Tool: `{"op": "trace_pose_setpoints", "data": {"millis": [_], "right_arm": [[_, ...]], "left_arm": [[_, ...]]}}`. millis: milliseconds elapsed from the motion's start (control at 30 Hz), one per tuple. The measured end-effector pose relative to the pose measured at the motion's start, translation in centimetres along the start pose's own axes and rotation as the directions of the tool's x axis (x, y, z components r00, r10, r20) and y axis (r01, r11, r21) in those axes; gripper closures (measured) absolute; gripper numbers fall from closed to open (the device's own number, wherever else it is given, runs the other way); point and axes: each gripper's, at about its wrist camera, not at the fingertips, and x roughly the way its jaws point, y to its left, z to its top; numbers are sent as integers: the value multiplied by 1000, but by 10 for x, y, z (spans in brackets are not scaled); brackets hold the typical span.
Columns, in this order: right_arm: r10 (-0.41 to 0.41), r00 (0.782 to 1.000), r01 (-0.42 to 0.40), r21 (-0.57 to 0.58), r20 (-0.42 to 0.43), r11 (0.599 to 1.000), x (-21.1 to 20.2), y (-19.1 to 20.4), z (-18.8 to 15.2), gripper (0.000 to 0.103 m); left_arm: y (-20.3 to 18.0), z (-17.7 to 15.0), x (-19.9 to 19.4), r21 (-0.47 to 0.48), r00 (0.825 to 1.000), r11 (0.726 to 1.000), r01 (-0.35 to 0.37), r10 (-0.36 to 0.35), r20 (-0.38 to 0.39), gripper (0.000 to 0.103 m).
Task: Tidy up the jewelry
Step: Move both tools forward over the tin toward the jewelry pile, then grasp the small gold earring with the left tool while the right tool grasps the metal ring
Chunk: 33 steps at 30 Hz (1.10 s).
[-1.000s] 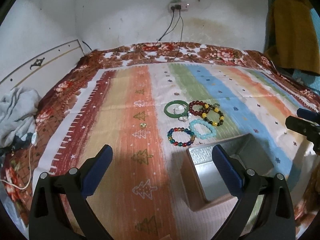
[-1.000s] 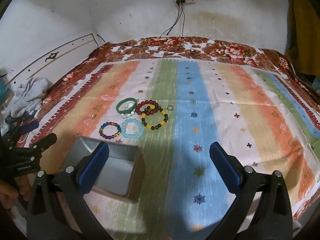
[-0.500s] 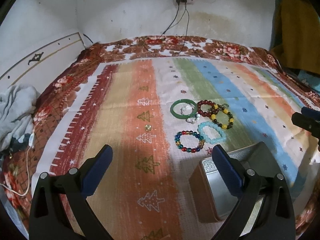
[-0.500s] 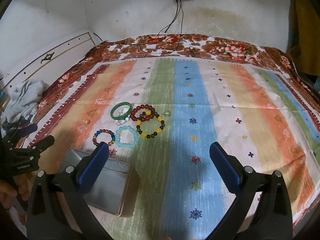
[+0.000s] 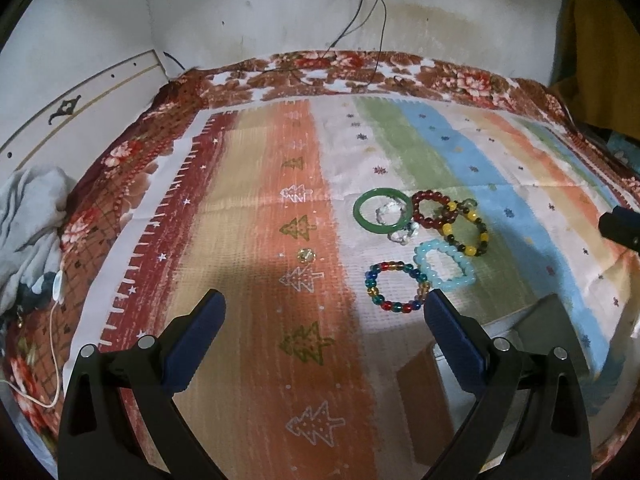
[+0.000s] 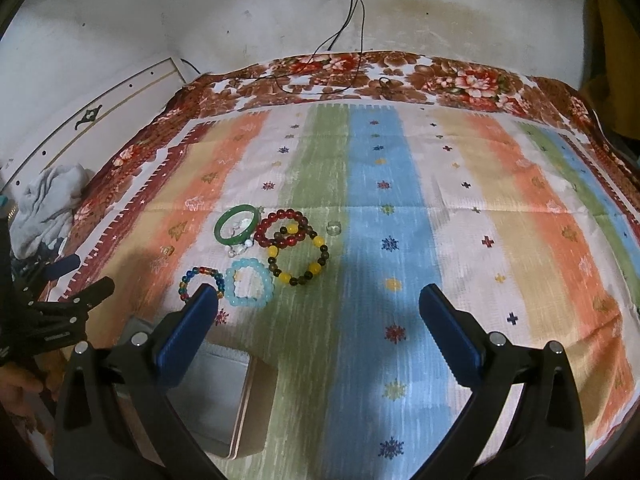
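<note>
Several bracelets lie bunched on the striped cloth: a green bangle (image 5: 382, 211) (image 6: 236, 224), a dark red bead bracelet (image 5: 435, 212) (image 6: 282, 229), a yellow-and-dark bead bracelet (image 5: 466, 230) (image 6: 299, 258), a light blue one (image 5: 444, 269) (image 6: 249, 284) and a multicoloured one (image 5: 396, 287) (image 6: 200, 278). Small clear pieces (image 5: 402, 236) rest by the bangle. A metal tin (image 5: 516, 364) (image 6: 216, 396) sits open, nearer than the bracelets. My left gripper (image 5: 322, 320) hovers open just short of the multicoloured bracelet. My right gripper (image 6: 318, 312) is open over the green stripe.
A small gold piece (image 5: 306, 255) lies on the orange stripe and a clear ring (image 6: 334, 228) right of the red bracelet. Grey clothing (image 5: 28, 216) is heaped at the bed's left edge beside a white cable (image 5: 56, 312). Charger cables (image 6: 352, 36) hang from a wall socket.
Both grippers have moved forward toward the bracelets, so the tin has slid down and nearer in both views. Both stay open with nothing held.
</note>
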Motion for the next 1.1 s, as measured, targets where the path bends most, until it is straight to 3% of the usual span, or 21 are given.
{"op": "trace_pose_setpoints", "data": {"millis": [300,367,633,1100], "right_arm": [[32,999,-33,-10,-34,999,20,-1,18,4],[38,998,-39,-7,-42,999,25,-2,22,4],[53,994,-51,27,-92,998,47,-11,37,4],[72,981,-54,101,-181,993,91,-27,58,4]], "left_arm": [[0,9,22,37,997,999,15,-12,-74,6],[2,11,31,22,993,999,47,-44,-106,6],[9,22,52,14,987,998,55,-53,-153,6],[24,36,87,13,974,1000,27,-24,-225,6]]}}
